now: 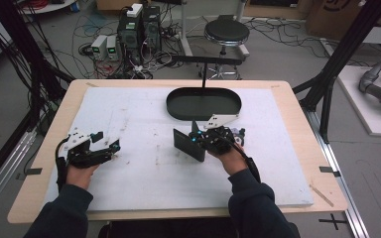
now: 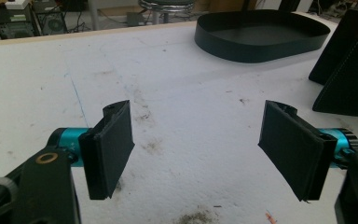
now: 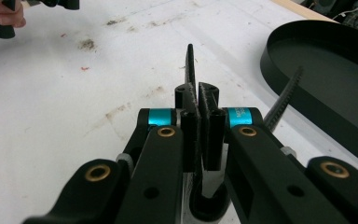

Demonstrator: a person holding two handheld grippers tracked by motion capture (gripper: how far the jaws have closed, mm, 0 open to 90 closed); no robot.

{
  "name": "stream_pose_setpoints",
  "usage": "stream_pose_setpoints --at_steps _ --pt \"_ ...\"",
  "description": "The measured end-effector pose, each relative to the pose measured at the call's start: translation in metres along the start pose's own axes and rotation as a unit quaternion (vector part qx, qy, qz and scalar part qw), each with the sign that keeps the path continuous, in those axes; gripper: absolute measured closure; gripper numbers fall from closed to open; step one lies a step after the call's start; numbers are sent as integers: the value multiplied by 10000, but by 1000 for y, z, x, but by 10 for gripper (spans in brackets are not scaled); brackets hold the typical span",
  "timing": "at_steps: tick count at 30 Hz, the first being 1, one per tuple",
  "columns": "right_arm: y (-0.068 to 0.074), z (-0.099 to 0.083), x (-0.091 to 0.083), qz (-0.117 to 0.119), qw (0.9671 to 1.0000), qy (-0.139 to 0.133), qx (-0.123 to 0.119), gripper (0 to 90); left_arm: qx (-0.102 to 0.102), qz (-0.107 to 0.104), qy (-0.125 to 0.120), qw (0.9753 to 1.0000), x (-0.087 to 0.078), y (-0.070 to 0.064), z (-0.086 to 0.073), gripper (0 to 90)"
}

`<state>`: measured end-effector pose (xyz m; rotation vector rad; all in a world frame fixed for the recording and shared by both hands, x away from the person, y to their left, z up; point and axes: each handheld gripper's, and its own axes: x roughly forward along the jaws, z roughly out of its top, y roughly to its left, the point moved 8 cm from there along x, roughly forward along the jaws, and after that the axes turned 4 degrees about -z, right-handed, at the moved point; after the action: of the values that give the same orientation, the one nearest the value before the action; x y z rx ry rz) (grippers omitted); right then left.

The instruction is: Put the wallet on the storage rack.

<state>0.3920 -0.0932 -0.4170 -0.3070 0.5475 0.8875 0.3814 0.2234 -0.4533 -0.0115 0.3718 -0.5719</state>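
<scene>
I see the white table first, with the black oval tray resting near its far edge, a little right of centre. Just in front of the tray stands a black folded card holder, a thin stiff panel on edge, and that is the thing I am working.

My right gripper has it: in the right gripper view the jaws are pressed together on the panel's thin edge, which rises straight up between them. The tray's rim lies just beyond and to the right of the jaws there, so I judge the coming move is a short carry forward and right, over the rim. The panel's long axis runs roughly toward the tray, so it should go in lengthwise.

The right hand is far nearer; its wrist is level, the forearm angled in from the lower right.

My left gripper rests well apart at the table's left, jaws spread wide with nothing between the pads, pointed toward the tray and the holder.
</scene>
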Motion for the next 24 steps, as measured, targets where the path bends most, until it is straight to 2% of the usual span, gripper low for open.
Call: stream_pose_setpoints --at_steps 7,10,12,14,15,16,17,20,24 --pt "-1 -1 1 69 9999 -76 26 853 -5 -5 -2 10000 0 -1 0 256" --pt "-4 5 -4 -11 9989 -454 133 625 -9 9 0 10000 -1 0 0 256" --pt "-9 8 -8 -305 9973 -644 182 456 -8 6 -1 10000 -1 0 0 256" --pt "-15 7 -10 -713 9950 -690 144 320 -11 0 -8 10000 -1 0 0 256" --pt "-17 5 -9 -818 9944 -639 183 276 -17 3 -6 10000 -1 0 0 256" --pt "-18 2 -6 -811 9949 -565 210 241 -21 1 -8 10000 -1 0 0 256" --pt "-17 -3 -3 -803 9954 -446 269 222 -20 4 -9 10000 -1 0 0 256" --pt "-12 -13 8 -728 9969 -194 230 223 -22 4 -11 10000 -1 0 0 256" --pt "-10 -23 22 -778 9964 98 319 313 -3 -2 1 10000 -1 0 0 256"
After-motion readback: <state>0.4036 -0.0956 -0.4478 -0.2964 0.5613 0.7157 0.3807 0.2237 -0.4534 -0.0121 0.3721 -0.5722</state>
